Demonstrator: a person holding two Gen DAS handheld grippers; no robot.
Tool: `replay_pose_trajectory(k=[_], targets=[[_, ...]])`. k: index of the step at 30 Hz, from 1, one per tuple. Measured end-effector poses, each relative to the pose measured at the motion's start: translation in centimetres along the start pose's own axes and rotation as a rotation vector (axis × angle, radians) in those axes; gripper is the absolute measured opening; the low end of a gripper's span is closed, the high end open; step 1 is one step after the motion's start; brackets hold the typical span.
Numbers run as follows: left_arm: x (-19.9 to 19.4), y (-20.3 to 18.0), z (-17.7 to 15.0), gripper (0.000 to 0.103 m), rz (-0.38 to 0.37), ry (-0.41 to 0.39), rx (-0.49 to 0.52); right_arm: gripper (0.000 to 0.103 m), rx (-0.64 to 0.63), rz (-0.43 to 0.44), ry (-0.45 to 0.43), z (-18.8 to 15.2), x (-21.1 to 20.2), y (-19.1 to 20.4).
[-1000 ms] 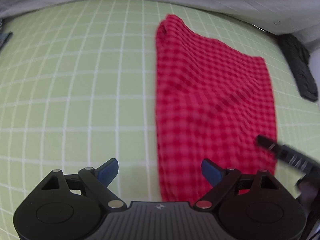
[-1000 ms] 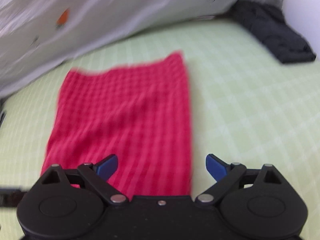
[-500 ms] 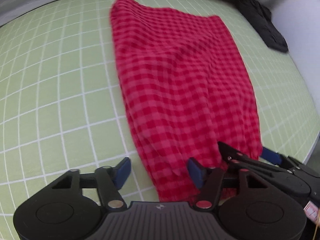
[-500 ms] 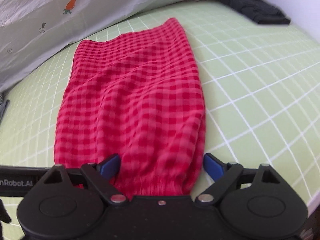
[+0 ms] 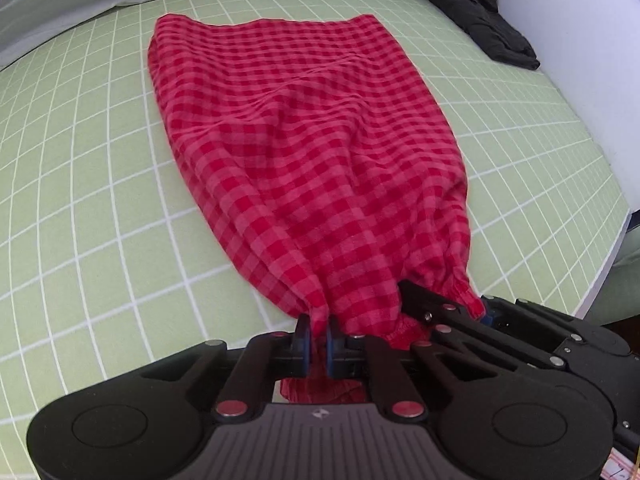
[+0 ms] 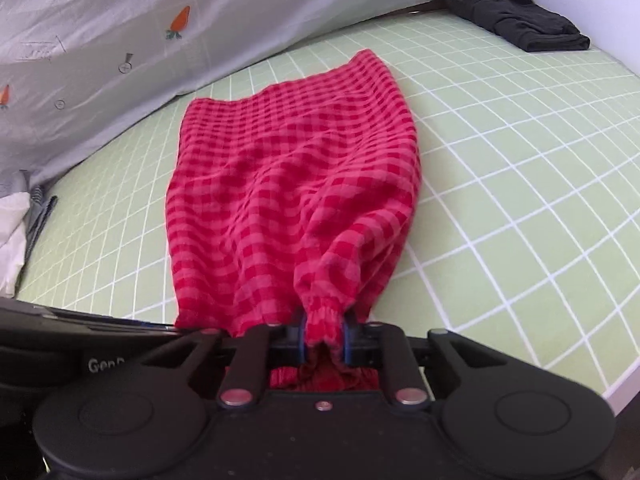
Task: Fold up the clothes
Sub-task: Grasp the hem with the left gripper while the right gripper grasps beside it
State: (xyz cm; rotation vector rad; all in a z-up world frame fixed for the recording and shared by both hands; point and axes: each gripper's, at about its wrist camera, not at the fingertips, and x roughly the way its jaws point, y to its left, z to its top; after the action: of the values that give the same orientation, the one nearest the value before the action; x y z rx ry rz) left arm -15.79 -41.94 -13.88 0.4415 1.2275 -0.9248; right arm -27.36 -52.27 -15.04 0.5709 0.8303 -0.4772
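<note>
Left wrist view: the left gripper [image 5: 316, 338] pinches the gathered near hem of a red-and-pink checked cloth garment [image 5: 304, 148], which stretches ahead over the green grid-lined bed sheet [image 5: 92, 184]; the right gripper [image 5: 444, 312] sits just right. Right wrist view: the right gripper [image 6: 323, 338] is clamped on the elastic hem of the garment [image 6: 296, 184]; a black folded garment [image 6: 516, 22] lies far ahead-right.

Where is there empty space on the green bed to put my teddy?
Bare green sheet lies left of the red checked garment, up to the grey blanket. More bare sheet lies on its right, between it and the black clothes. The near edge is crowded: the left gripper and right gripper both pinch the garment's gathered end.
</note>
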Motion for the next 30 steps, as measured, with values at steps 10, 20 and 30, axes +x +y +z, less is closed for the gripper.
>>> replay_pose_trajectory(k=[10,20,30], targets=[[-2.9,-5.3,1.2,0.005,-0.028,-0.074,-0.070,0.013,-0.061,0.100,-0.018,3.5,-2.9,-4.8],[-6.8,-3.5,4.4,0.004,-0.094,-0.240,-0.262,0.013,-0.166,0.175,-0.042,9.1,-4.3,-5.0],[-5.7,4.6,11.7,0.004,-0.156,-0.337,-0.456,0.014,-0.162,0.197,-0.013,16.7,0.9,-0.2]])
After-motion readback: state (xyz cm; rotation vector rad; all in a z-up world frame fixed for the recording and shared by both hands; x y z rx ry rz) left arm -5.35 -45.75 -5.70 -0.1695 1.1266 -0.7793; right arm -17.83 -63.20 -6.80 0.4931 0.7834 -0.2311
